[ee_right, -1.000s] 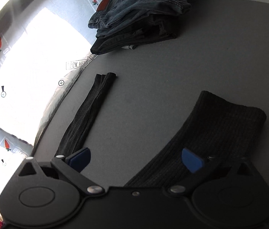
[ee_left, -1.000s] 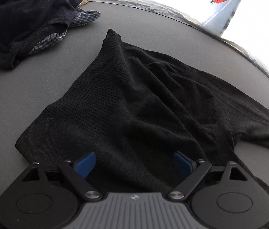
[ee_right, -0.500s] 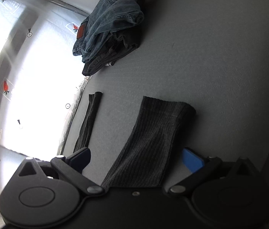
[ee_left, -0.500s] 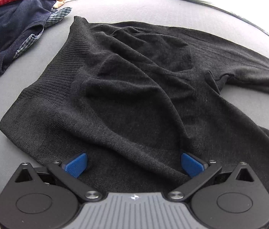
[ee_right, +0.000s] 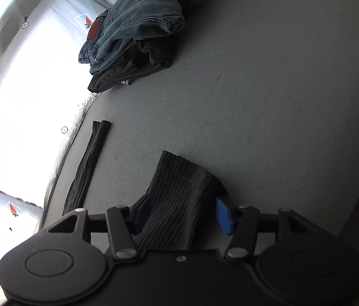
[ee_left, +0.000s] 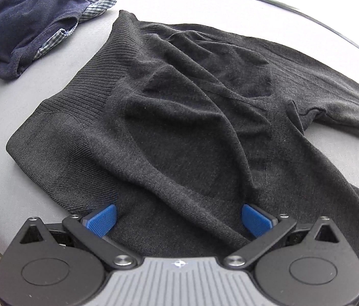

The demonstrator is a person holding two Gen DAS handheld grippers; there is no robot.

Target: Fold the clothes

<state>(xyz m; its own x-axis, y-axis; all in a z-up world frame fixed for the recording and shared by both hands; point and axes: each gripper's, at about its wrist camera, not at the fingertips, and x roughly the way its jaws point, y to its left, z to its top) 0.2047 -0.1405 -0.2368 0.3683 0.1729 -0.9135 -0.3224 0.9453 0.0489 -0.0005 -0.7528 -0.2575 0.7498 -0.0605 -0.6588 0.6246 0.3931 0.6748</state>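
Left wrist view: one dark sweater (ee_left: 192, 117) spread rumpled on the grey tabletop (ee_left: 34, 97). Left hand-held gripper (ee_left: 178, 216) over its near edge, jaws spread wide, fabric between the pads, not pinched. One pile of clothes (ee_left: 31, 23) far left: navy, plaid, red.

Right wrist view: right hand-held gripper (ee_right: 183, 215) closing around one ribbed sleeve (ee_right: 179, 199), blue pad not yet touching. Second sleeve (ee_right: 87, 168) lies left by the tabletop edge. One stack of jeans (ee_right: 138, 33) at the back.

The black sweater (ee_left: 192, 117) is viewed steeply downward at close range from the left wrist; its ribbed cuff (ee_right: 179, 199) is viewed obliquely from the right wrist.
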